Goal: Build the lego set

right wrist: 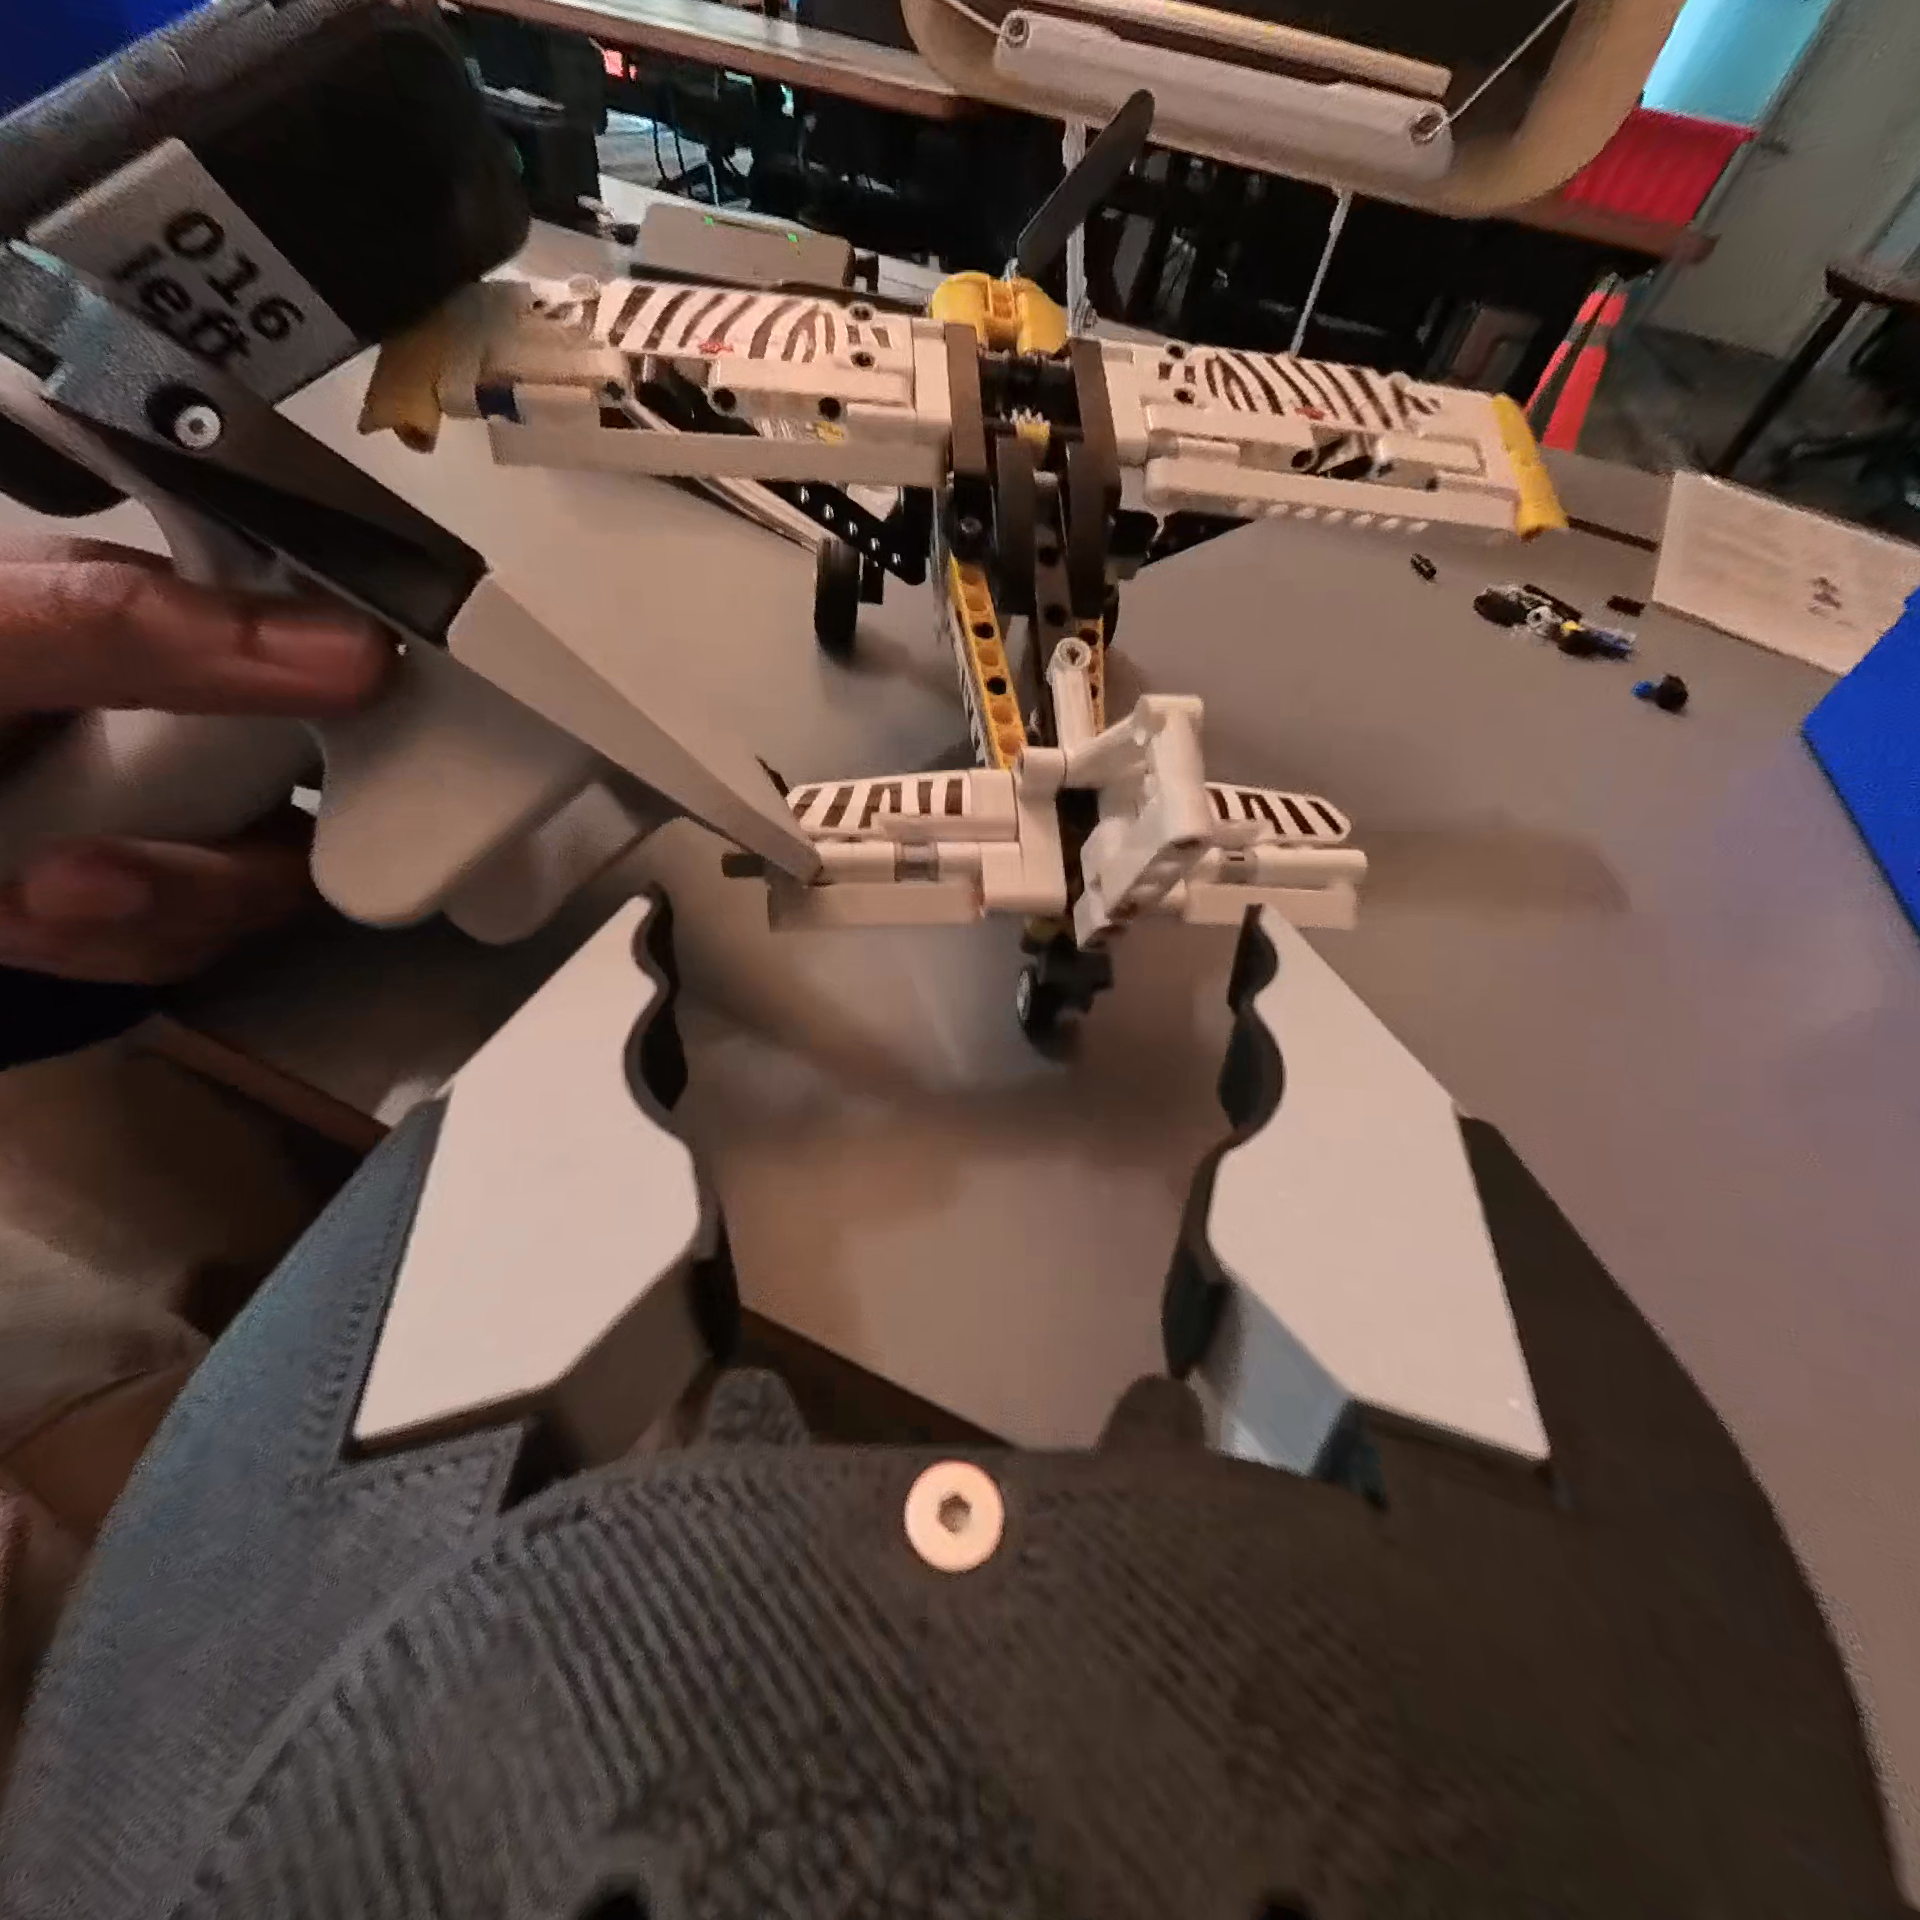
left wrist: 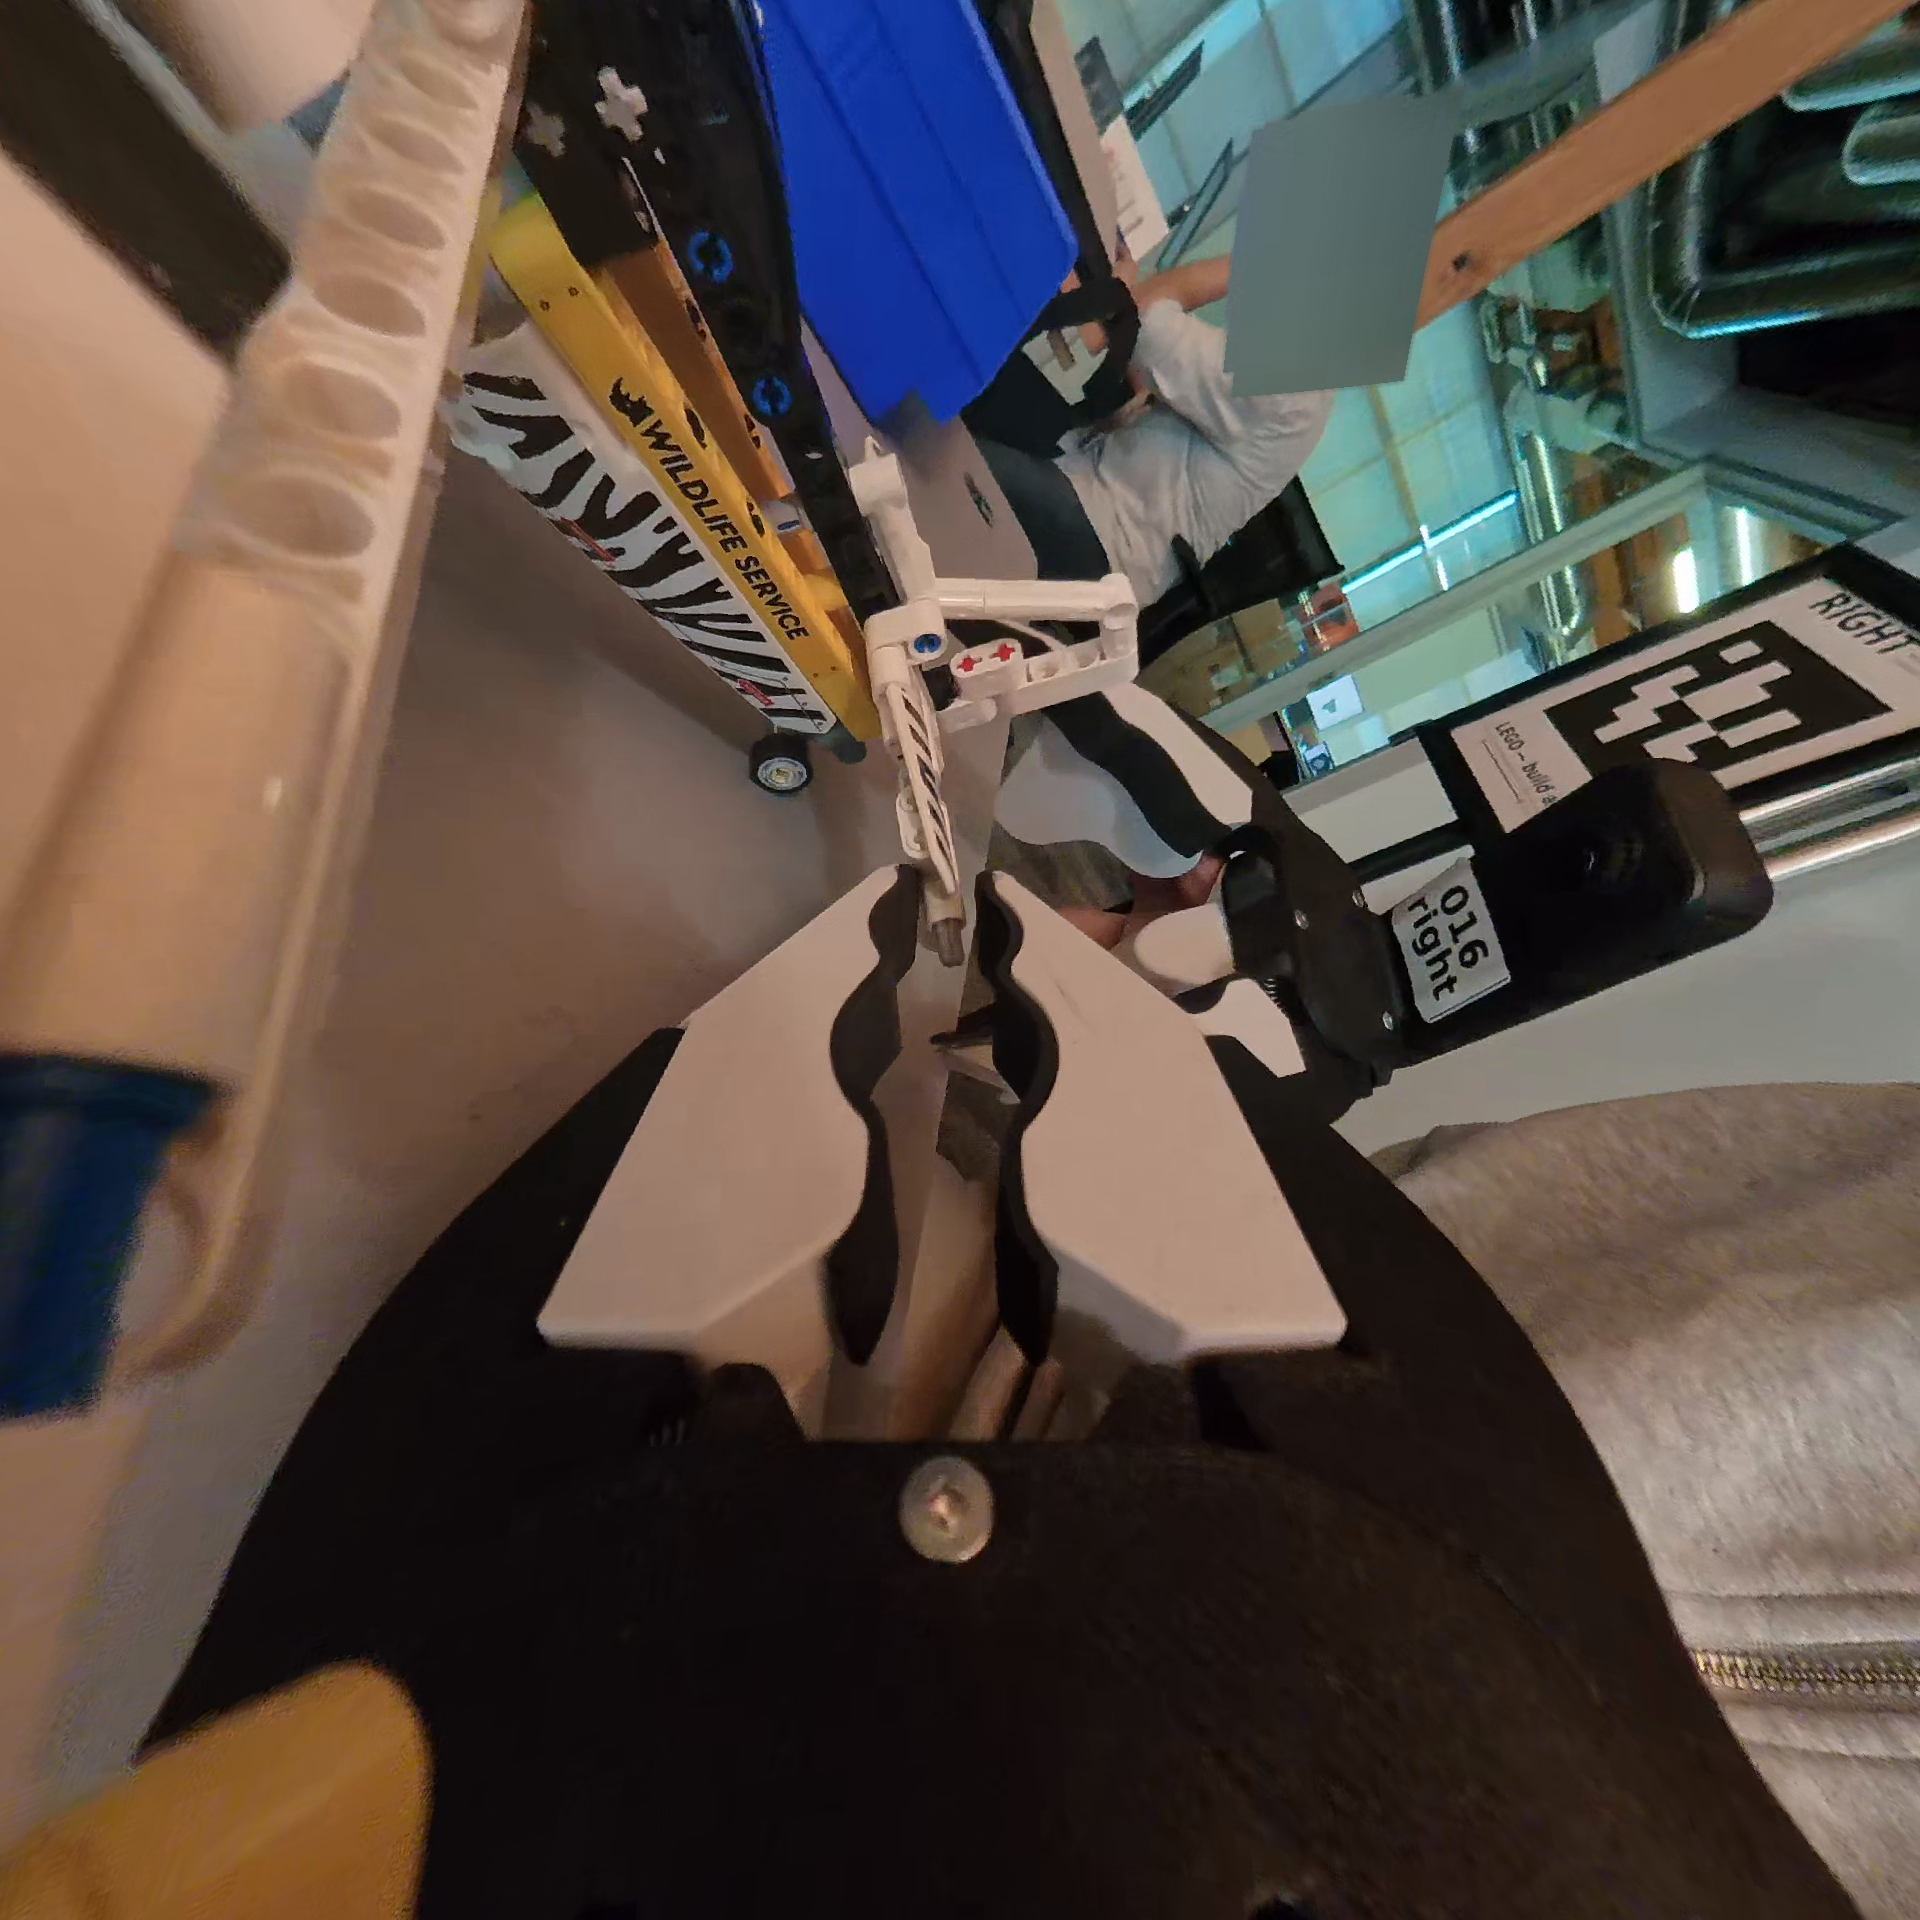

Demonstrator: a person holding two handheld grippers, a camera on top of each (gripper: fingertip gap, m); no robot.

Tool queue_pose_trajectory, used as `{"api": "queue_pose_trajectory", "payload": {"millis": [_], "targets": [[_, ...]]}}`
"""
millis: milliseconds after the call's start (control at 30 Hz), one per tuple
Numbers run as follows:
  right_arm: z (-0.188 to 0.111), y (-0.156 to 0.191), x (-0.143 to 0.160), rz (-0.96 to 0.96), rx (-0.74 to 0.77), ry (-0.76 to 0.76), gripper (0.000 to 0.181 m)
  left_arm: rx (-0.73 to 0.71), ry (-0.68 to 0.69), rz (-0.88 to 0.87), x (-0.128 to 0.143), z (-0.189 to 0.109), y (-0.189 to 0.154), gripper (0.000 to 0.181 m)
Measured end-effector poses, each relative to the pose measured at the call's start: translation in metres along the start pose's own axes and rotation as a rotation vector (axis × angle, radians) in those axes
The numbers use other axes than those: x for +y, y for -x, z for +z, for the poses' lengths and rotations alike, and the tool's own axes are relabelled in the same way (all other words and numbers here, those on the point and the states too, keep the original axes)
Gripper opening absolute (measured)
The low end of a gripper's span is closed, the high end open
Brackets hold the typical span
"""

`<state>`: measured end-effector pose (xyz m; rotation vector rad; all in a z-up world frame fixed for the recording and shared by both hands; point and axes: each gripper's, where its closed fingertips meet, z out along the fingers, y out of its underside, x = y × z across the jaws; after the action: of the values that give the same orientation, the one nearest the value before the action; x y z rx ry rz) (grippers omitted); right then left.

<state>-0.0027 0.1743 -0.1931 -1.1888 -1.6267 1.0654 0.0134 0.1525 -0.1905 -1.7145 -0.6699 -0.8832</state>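
Note:
A Lego plane [right wrist: 1023,416] with zebra-striped white wings and a yellow and black body stands on the grey table [right wrist: 1507,987], tail toward me. My left gripper [right wrist: 795,847] comes in from the left and is shut on the left tip of the striped tailplane [right wrist: 904,821]. In the left wrist view that tip [left wrist: 930,800] sits between the nearly closed fingertips of the left gripper [left wrist: 940,904]. My right gripper [right wrist: 951,920] is open and empty, its fingers spread just behind and below the tail, not touching it.
Several small loose parts [right wrist: 1558,613] lie on the table to the right, near a white sheet [right wrist: 1766,582] and a blue bin [right wrist: 1870,748]. A hand [right wrist: 156,655] holds the left gripper. A seated person [left wrist: 1174,447] is across the room. The Lego plane [right wrist: 1023,416] sits 12 centimetres or so from the ends of my right fingers.

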Motion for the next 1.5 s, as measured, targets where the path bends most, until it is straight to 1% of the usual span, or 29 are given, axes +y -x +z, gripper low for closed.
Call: {"api": "queue_pose_trajectory", "payload": {"millis": [167,233,300,467,567,667,767,833,933,1000,1067,1267,1367,1500], "targets": [[0.006,-0.006,0.0,0.055,-0.01,0.004,0.099,0.035,0.039,-0.003,0.004,0.003,-0.005,0.024],[0.006,-0.004,0.0,0.085,-0.041,-0.002,0.092,0.027,0.072,-0.001,0.007,0.007,-0.005,0.028],[0.005,-0.002,-0.001,0.106,-0.066,-0.024,0.086,0.033,0.089,-0.002,0.007,0.009,-0.007,0.03],[0.005,-0.002,0.0,0.097,-0.072,-0.033,0.084,0.031,0.133,-0.012,0.009,0.01,-0.006,0.03],[0.003,0.002,-0.001,0.075,-0.089,-0.048,0.065,0.025,0.132,-0.02,0.009,0.014,-0.006,0.033],[0.004,0.001,0.0,0.077,-0.088,-0.047,0.065,0.019,0.137,-0.017,0.009,0.014,-0.004,0.033],[0.004,0.0,0.002,0.091,-0.095,-0.049,0.067,0.01,0.111,-0.024,0.004,0.012,-0.003,0.034],[0.004,0.002,0.001,0.107,-0.113,-0.057,0.064,0.012,0.081,-0.033,-0.002,0.01,-0.003,0.033],[0.005,0.002,0.001,0.111,-0.116,-0.062,0.063,0.005,0.063,-0.037,-0.006,0.008,0.0,0.026],[0.004,0.002,0.0,0.115,-0.119,-0.067,0.063,-0.009,0.066,-0.036,-0.005,0.008,0.003,0.019],[0.004,0.001,-0.001,0.117,-0.117,-0.074,0.063,-0.041,0.074,-0.034,-0.005,0.009,0.008,0.007],[0.006,0.0,-0.007,0.068,-0.088,-0.086,0.067,-0.032,0.089,-0.061,-0.004,0.01,0.009,0.006],[0.008,0.0,-0.005,0.029,-0.065,-0.074,0.068,-0.037,0.084,-0.068,-0.004,0.01,0.01,0.005],[0.008,0.001,-0.004,0.03,-0.071,-0.075,0.068,-0.035,0.079,-0.074,-0.003,0.011,0.01,0.005]]}}
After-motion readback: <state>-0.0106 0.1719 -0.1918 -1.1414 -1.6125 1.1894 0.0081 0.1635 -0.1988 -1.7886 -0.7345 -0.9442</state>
